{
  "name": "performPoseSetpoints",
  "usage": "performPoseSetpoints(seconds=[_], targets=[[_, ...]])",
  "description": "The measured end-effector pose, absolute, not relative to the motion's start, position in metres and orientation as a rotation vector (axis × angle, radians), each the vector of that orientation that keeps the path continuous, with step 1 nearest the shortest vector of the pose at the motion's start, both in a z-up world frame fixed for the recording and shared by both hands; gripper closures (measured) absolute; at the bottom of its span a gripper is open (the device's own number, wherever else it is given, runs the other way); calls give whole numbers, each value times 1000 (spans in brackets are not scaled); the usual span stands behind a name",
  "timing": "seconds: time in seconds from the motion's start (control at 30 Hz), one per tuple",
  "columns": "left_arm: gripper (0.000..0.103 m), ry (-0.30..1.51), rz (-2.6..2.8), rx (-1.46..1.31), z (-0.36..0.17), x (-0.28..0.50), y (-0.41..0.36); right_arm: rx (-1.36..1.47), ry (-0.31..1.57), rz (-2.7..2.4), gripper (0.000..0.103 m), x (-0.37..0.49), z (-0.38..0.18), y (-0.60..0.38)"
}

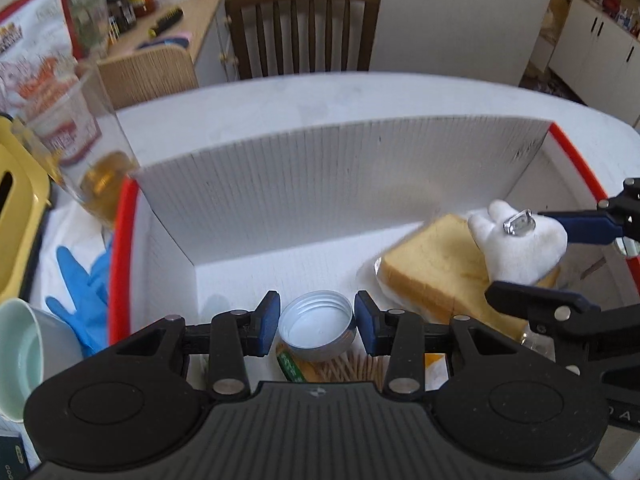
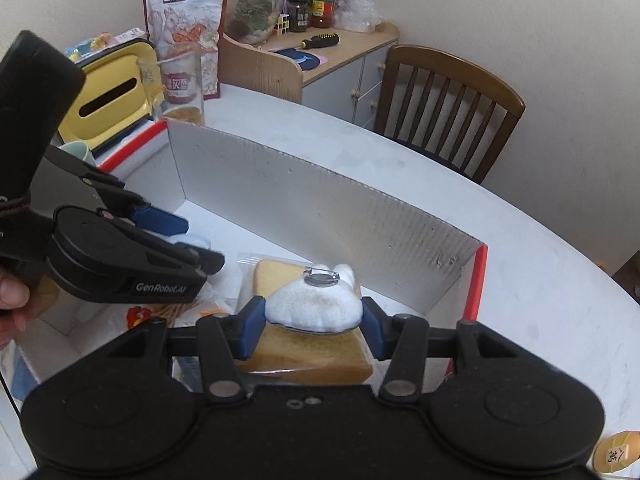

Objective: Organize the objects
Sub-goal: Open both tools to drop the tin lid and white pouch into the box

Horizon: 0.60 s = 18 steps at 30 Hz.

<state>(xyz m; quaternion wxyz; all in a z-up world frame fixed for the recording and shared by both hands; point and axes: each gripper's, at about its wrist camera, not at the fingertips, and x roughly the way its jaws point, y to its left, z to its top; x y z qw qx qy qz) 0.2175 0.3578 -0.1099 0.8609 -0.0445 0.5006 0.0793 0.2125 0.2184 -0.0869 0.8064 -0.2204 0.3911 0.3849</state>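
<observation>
My left gripper (image 1: 316,322) is shut on a round silver metal lid (image 1: 318,326), held open side up over the near part of a white box with red rims (image 1: 280,188). My right gripper (image 2: 314,316) is shut on a white fluffy plush brooch (image 2: 314,306) with a metal pin on its back, just above a wrapped slice of bread (image 2: 304,356) lying in the box. The brooch (image 1: 520,246), the bread (image 1: 432,272) and the right gripper's fingers (image 1: 588,226) show at the right of the left wrist view. The left gripper (image 2: 188,240) shows at the left of the right wrist view.
Toothpicks and a small packet (image 1: 344,368) lie in the box under the lid. Left of the box are a blue glove (image 1: 80,292), a pale green bowl (image 1: 18,356), a yellow tissue box (image 2: 112,96) and a glass with amber liquid (image 2: 180,88). A wooden chair (image 2: 444,108) stands behind the table.
</observation>
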Motion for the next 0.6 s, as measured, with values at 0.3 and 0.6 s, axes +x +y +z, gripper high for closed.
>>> performPoseSetpoints(seconds=[0.3,0.6], targets=[[63,1107,170,-121,-121,219,362,-484,845,829,50,212,-92,221],[48,1091,189,-139,-119,214,364,-473,839,838,36,210,-90,211]])
